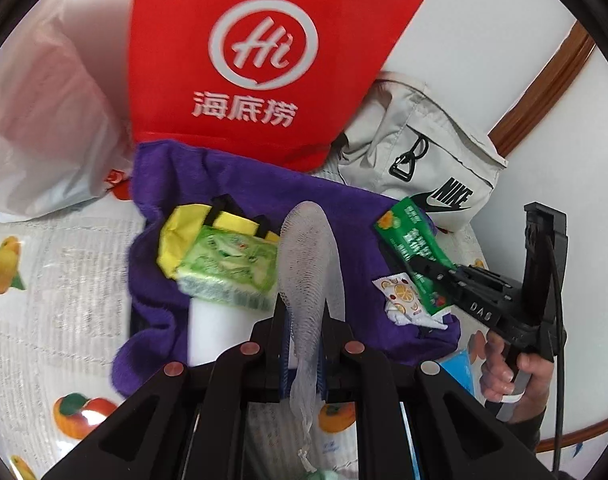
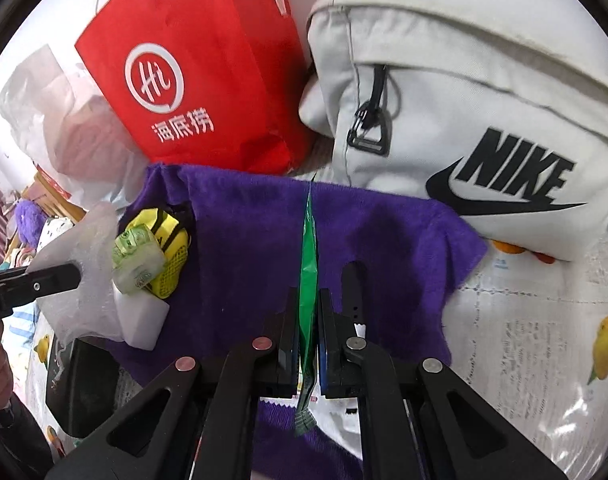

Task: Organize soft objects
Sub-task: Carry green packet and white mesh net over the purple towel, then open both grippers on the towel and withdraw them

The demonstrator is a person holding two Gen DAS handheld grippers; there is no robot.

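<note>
The left gripper (image 1: 304,320) is clamped on a white foam mesh sleeve (image 1: 310,252); the right gripper (image 2: 308,320) is clamped on a flat green foil packet (image 2: 308,252). Both items are held above a rumpled purple fleece towel (image 2: 243,232) spread before a red non-woven bag (image 1: 239,60).

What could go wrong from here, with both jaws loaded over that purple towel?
1. The left gripper pinches the white mesh pouch low down; its limp upper part may snag on the green tissue pack.
2. The right gripper holds the green sachet edge-on by a thin strip, so it could slip out.
3. A small fruit-print packet lies right under the sachet on the purple towel and may get dragged along.
</note>
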